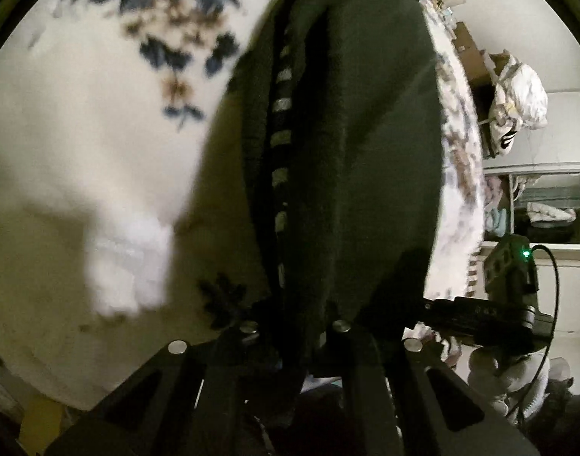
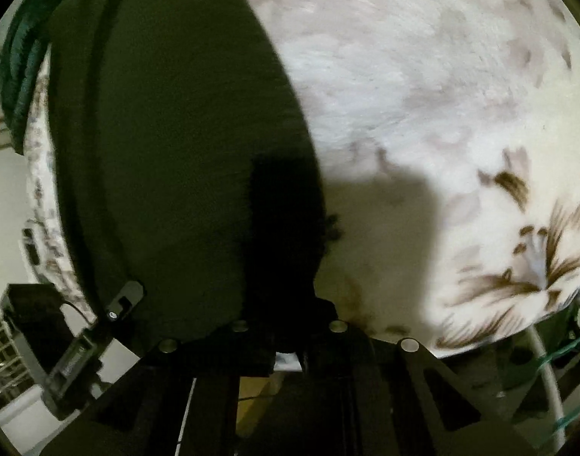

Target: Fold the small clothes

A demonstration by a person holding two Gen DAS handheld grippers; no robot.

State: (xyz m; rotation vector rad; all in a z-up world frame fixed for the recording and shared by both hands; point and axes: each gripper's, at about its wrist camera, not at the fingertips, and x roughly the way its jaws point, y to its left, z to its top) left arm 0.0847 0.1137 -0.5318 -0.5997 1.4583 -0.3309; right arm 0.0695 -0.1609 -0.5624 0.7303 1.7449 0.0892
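Left gripper [image 1: 295, 336] pinches edge of dark green garment [image 1: 347, 144]; right gripper [image 2: 290, 326] clamps the same cloth. Garment runs lengthwise straight away from both, over floral blanket [image 1: 80, 133]. White sock [image 1: 128, 269] left, apart.

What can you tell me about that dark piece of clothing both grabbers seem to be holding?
The dark garment is blackish-green and looks like soft knit or fleece. In the left camera a row of pale grey marks runs down a ribbed band along its length. It hangs stretched out over the white floral blanket. The left gripper is closed on one edge, the right gripper on another, where the cloth looks plain and smooth. The pictures are blurred, so finer detail is unclear.
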